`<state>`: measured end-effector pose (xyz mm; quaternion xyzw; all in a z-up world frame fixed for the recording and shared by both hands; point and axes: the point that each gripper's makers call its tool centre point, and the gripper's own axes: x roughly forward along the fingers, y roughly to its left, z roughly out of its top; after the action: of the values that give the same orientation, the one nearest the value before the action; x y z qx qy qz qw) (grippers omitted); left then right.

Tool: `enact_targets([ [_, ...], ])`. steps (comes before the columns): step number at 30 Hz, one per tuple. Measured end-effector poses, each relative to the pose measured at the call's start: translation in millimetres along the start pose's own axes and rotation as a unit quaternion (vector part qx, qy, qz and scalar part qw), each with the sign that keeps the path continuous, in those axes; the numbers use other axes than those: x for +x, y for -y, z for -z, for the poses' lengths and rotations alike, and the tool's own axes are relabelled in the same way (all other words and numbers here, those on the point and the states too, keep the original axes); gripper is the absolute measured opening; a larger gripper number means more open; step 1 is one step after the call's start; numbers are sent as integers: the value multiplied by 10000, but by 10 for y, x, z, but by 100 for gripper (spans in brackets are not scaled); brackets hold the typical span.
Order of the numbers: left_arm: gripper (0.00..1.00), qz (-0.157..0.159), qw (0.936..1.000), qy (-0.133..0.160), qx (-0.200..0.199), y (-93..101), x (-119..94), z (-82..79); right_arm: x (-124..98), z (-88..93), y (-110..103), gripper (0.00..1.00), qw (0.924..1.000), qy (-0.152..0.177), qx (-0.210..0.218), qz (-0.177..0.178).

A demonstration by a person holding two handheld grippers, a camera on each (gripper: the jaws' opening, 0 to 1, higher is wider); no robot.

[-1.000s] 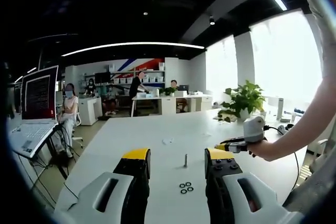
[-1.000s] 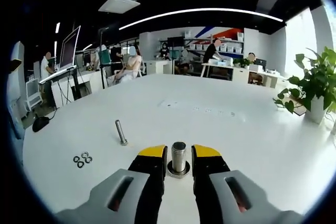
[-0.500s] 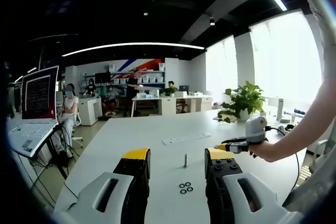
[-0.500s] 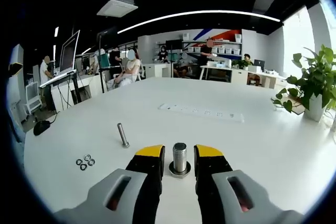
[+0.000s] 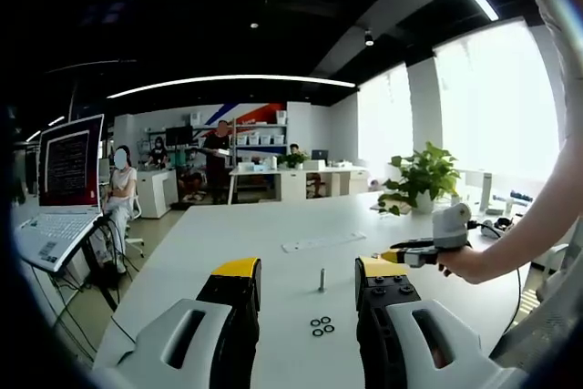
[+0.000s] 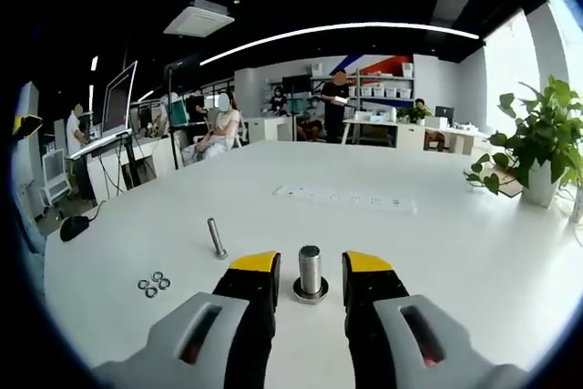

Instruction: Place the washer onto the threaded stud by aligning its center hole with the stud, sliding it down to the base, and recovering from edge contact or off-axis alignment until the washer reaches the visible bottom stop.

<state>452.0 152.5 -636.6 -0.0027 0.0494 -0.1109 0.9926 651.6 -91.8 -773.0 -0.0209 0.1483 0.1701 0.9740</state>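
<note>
Steel washers [image 6: 152,283] lie untouched while both grippers' jaws stand open and empty, so a shallow pinch by the left gripper [image 5: 308,282] could skid one off the white table [image 6: 474,252], well short of the threaded stud [image 6: 310,272] that stands between the right gripper [image 6: 311,271] jaws.

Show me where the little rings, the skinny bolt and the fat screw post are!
washers [image 6: 152,284], right gripper view, on the middle of the small cluster.
thin bolt [image 6: 217,238], right gripper view, on its shaft.
threaded stud [image 6: 310,270], right gripper view, on its threaded body.

I count three washers [image 6: 152,283], two threaded studs, thick [image 6: 310,272] and thin [image 6: 217,238], one power strip [image 6: 344,198], one plant [image 6: 533,148].
</note>
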Motion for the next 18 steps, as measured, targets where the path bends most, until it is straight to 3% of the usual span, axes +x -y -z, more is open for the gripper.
enact_targets([
  [18, 40, 35, 9999, 120, -8, 18, -46, -111, -384, 32, -7, 31, 9999, -1, 120, 100],
])
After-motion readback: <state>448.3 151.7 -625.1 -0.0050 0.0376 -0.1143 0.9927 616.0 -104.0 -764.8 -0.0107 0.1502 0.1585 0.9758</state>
